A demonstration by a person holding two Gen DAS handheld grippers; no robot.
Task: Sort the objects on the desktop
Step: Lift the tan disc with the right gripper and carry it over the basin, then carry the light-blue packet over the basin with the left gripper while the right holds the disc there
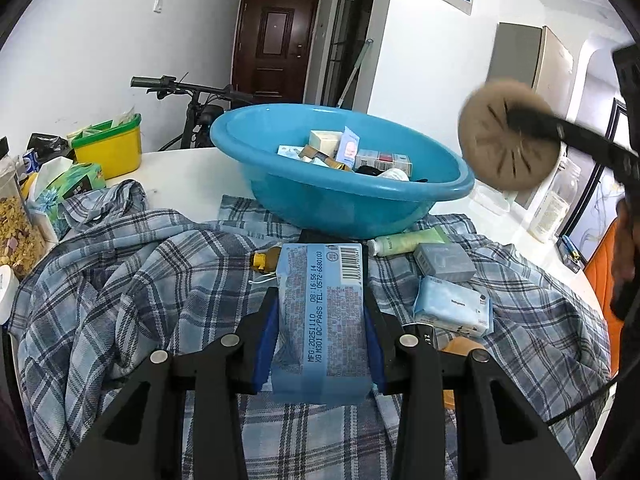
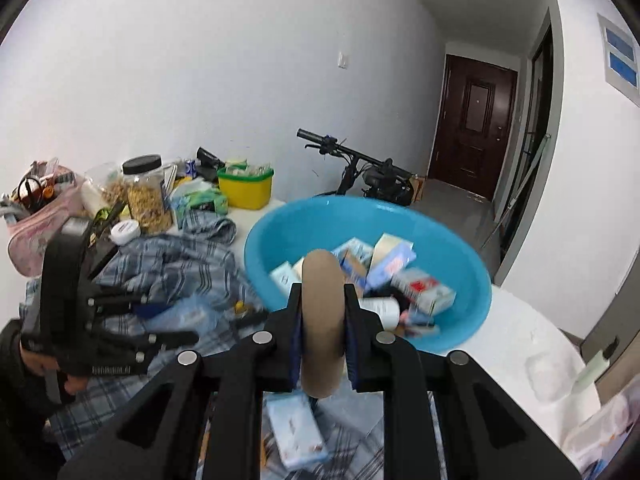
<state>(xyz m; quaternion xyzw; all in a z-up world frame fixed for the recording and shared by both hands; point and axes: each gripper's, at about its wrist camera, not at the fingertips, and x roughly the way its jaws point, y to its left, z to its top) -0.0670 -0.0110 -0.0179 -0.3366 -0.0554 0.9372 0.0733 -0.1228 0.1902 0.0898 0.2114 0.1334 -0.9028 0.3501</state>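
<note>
Clamped edgewise between the blue pads of the right gripper [image 2: 323,332]: a tan round puff [image 2: 322,320], being held in the air in front of the blue basin [image 2: 460,344], its rim facing the camera. Seen from the left wrist as a blurred disc [image 1: 510,136] hanging off the right side of the basin [image 1: 332,204], above the bench [image 1: 176,172].

Gripped lengthwise in the left gripper [image 1: 322,320]: a light-blue tissue pack [image 1: 320,320], printed side up with barcode and date code showing, being held low over the plaid shirt [image 1: 120,280], pads pressing its two long sides. In the right wrist view, only a blurred black frame [image 2: 100,312] showing at the left edge.

Sitting in the basin: a heap of small boxes [image 1: 384,162] and packets, plus a white round container [image 2: 384,308].

Lying on the shirt just in front of the basin: a pale green tube [image 1: 408,240], a grey box [image 1: 444,262], a second light-blue tissue pack [image 1: 452,306], and a small yellow-capped brown item [image 1: 266,260] partly hidden behind the held pack.

Standing farther left on the bench: a yellow tub with a green rim [image 1: 110,146], a teal tissue box [image 1: 68,188], a clear jar of cereal [image 2: 146,196].

Leaning behind the bench against the white wall: a bicycle [image 1: 196,100]; beyond it, a dark brown door [image 1: 276,44].
</note>
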